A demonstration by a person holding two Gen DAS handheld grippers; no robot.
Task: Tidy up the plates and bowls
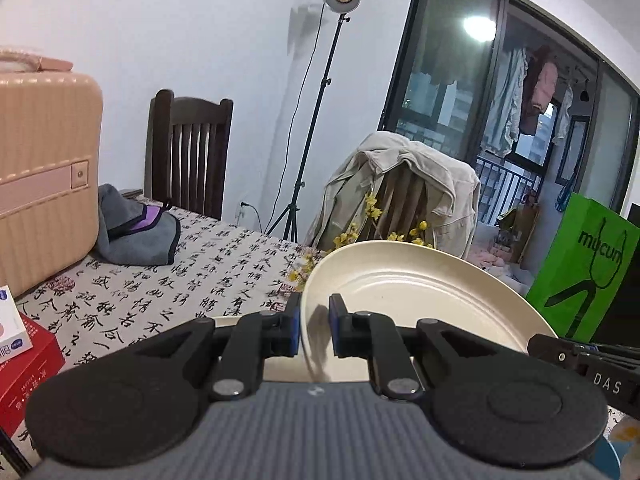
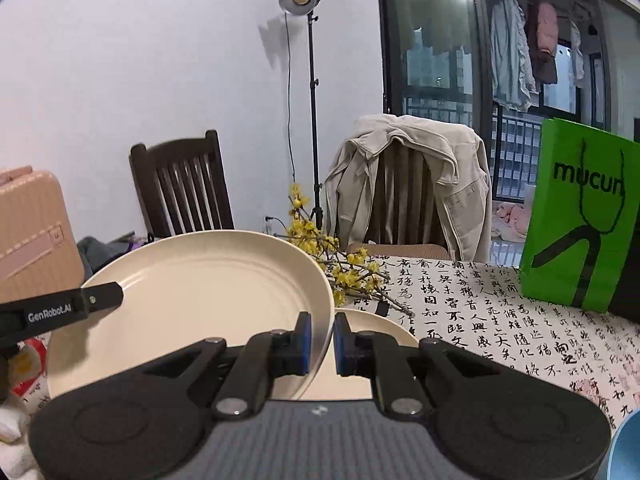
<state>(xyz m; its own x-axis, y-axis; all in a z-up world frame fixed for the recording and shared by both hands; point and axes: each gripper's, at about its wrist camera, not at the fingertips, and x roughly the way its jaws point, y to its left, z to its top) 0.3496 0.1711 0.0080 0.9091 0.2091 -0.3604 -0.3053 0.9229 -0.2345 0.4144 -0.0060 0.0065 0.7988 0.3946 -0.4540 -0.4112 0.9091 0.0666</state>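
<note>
While grippers lift it, flowers [image 2: 320, 240] flank plate [image 2: 200, 280].

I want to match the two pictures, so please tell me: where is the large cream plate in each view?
Left wrist view: the large cream plate is right of centre, its left rim between the left claw fingers.
Right wrist view: the plate is left of centre, its right rim in the right claw.
Shared landmark: the green bag.
</note>
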